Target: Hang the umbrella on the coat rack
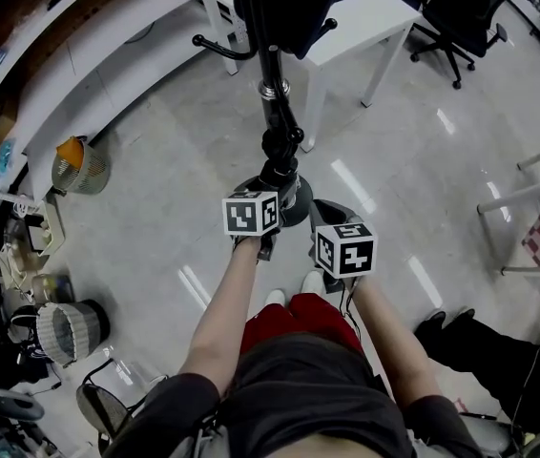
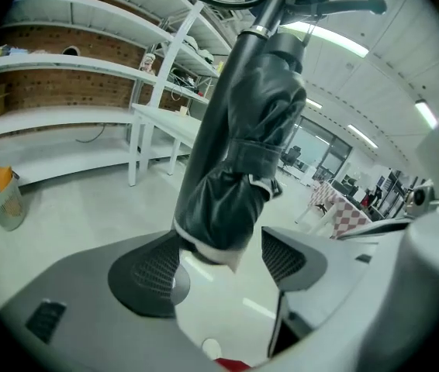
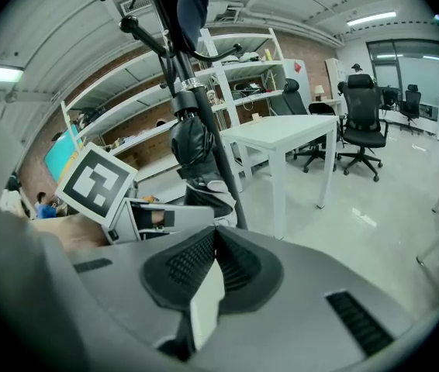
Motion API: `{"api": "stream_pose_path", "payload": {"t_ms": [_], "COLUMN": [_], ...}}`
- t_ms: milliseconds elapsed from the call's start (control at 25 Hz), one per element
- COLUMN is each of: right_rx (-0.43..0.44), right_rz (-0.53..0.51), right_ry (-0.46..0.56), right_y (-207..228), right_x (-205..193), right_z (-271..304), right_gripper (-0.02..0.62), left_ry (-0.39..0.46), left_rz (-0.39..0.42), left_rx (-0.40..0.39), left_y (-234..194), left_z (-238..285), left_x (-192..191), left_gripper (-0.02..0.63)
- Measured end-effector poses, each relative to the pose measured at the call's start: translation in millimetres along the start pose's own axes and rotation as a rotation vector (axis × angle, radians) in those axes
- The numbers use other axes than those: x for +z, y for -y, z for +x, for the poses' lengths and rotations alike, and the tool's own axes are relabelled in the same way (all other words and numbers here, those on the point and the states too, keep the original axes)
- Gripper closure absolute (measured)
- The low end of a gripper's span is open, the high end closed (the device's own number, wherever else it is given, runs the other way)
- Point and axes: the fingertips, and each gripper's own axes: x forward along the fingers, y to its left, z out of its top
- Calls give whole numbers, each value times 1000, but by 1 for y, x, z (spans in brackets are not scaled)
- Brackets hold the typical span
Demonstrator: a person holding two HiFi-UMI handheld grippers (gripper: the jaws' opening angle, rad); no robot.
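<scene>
**Item:** black folded umbrella (image 2: pixel 243 146), strapped shut, hanging upright along the coat rack (image 3: pixel 229 186) pole and filling centre frame in the left gripper view. Its top is seemingly catching among the rack's arms at upper centre.

**Left gripper** (image 2: pixel 218 263): jaws standing wide apart, the umbrella's lower end sitting between them, pads not pressing.

**Right gripper** (image 3: pixel 213 242): jaws resting together, carrying nothing, at lower centre.

**Status:** hanging is looking done, with only withdrawal remaining.
</scene>
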Motion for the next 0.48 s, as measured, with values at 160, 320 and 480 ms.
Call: {"api": "stream_pose_path", "payload": {"t_ms": [160, 320, 480], "right_rx": [-1, -4, -10], "right_rz": [6, 17, 12], "right_ry": [0, 8, 26], "right_y": [-5, -11, -19], "right_x": [-4, -7, -4], "right_z": [-1, -2, -3], "right_gripper": [577, 577, 577], "left_ry": [-6, 3, 35], "left_rz": [-17, -31, -24], "left_rx": [7, 14, -10], "left_y": [-7, -12, -12], "left_z": [-6, -17, -35], "left_x": [-8, -14, -17], "left_gripper": [284, 285, 288]}}
